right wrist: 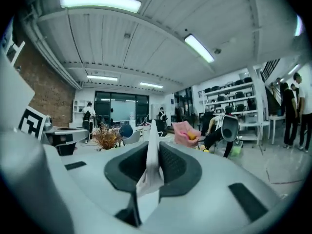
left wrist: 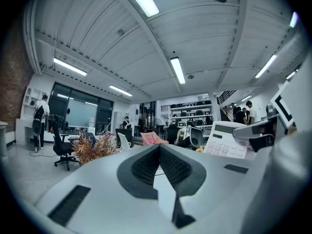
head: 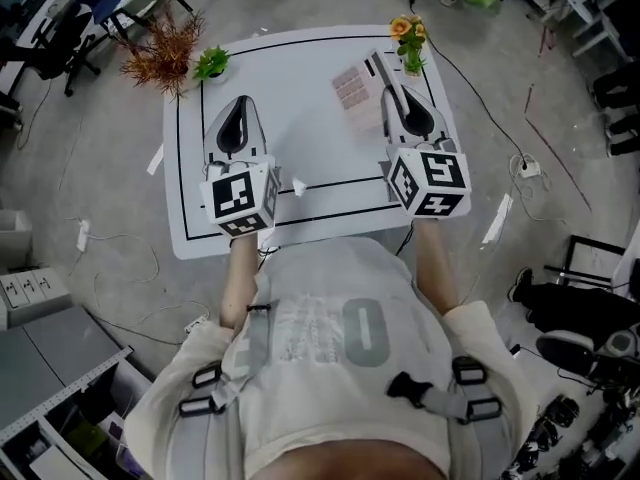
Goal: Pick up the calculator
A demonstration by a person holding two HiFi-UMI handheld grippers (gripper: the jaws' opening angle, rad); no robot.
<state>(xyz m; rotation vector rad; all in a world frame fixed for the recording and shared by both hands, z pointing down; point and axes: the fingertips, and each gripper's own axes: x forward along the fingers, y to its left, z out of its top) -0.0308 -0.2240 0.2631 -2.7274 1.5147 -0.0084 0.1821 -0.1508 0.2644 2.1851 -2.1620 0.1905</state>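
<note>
Clamping the flat white pink-keyed calculator [head: 351,88] edge-on, right gripper [head: 392,93] holds it above the white table [head: 300,78]; left gripper [head: 240,103] pinched shut, empty. Pickup looks done, so next just hold steady.

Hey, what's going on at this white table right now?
A person stands over the white table with a gripper in each hand. The right gripper is clamped on the calculator and holds it up in the air, off the tabletop. The left gripper is shut with nothing in it, held level alongside.
</note>
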